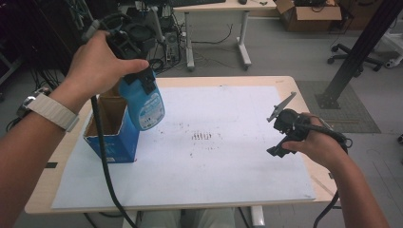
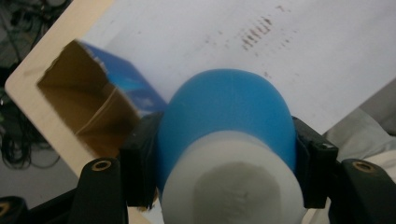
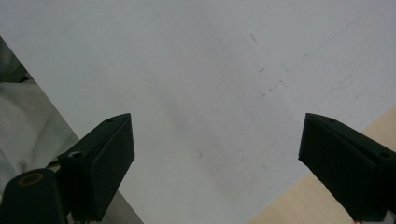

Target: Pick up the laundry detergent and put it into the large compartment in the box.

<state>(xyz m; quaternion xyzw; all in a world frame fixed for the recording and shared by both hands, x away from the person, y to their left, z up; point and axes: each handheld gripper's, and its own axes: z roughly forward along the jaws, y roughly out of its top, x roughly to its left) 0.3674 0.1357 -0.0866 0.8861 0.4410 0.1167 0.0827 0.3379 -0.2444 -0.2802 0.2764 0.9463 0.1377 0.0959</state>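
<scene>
Left hand-held gripper [image 1: 142, 76] is raised above the bench [image 1: 247, 80] at about 10 o'clock in the high view, its jaws clamped on either side of a blue bottle [image 1: 145, 104] that hangs tilted, its base pointing down toward 5 o'clock. In the left gripper view the bottle [image 2: 229, 116] sits squarely between the two black jaws, its white cap end nearest the camera and its rounded blue body beyond. Just beside the bottle, at 7 o'clock from it in the high view, an open blue cardboard box [image 1: 111, 137] stands on the white sheet [image 1: 214, 166] that covers the bench; its brown inside shows, and the bottle's lower end hangs next to the box's upper right edge. Right hand-held gripper [image 1: 280, 135] is held at about 3 o'clock, well apart from the bottle, near the sheet's right edge. In the right gripper view its jaws stand wide apart with nothing between them, over the bare white sheet [image 3: 196, 70].
</scene>
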